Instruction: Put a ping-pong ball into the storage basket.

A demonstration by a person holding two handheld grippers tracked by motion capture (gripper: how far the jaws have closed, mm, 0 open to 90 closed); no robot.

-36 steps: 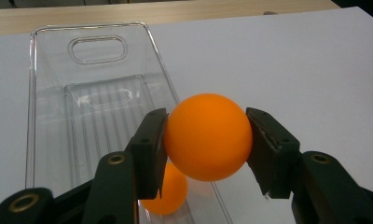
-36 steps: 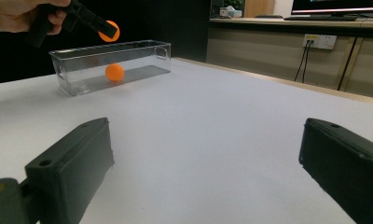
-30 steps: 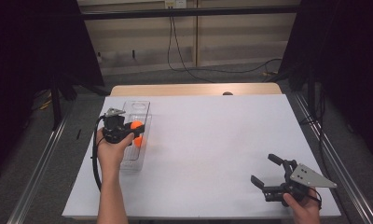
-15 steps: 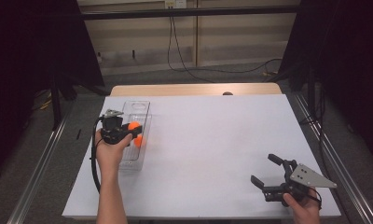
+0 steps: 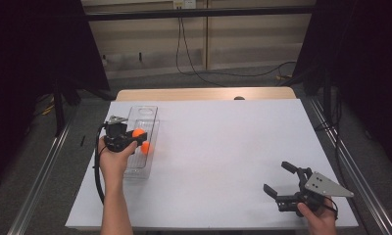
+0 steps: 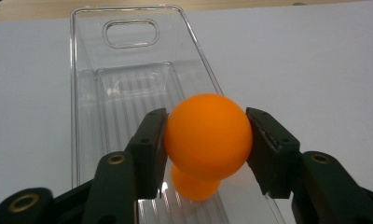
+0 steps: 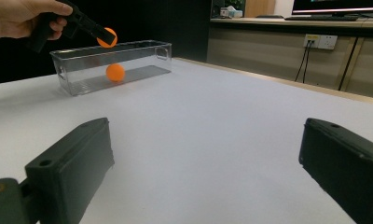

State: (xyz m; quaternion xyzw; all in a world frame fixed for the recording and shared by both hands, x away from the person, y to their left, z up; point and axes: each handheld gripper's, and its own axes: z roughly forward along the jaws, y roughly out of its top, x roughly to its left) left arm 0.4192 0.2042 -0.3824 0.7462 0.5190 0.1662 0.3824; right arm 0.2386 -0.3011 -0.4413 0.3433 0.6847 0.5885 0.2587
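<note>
Nearest the person, the right gripper (image 5: pixel 285 185) rests low on the white desk (image 5: pixel 233 147), its jaws spread wide with nothing between them; in the right gripper view they frame bare desk surface. It sits in the same spot as a second ago, well apart from the work.

Farther out on the left side, the left gripper (image 6: pixel 207 142) has its jaws pressed against both sides of an orange ball (image 6: pixel 208 136), a firm hold across its middle. Over the last second little has changed: the hand stays above the clear plastic bin (image 5: pixel 144 113), the grip stays the same, and the ball hangs over the bin's near half rather than inside it. The right gripper view shows the held ball (image 7: pixel 106 37) level with or just above the bin's rim.

Below it, a second orange ball (image 7: pixel 115 72) lies on the ribbed floor of the bin, partly hidden under the held one in the left gripper view.

Since nothing moves, the hand seems paused over the bin. Whether the held ball is about to be dropped in or has just been lifted out cannot be told from the pose.
</note>
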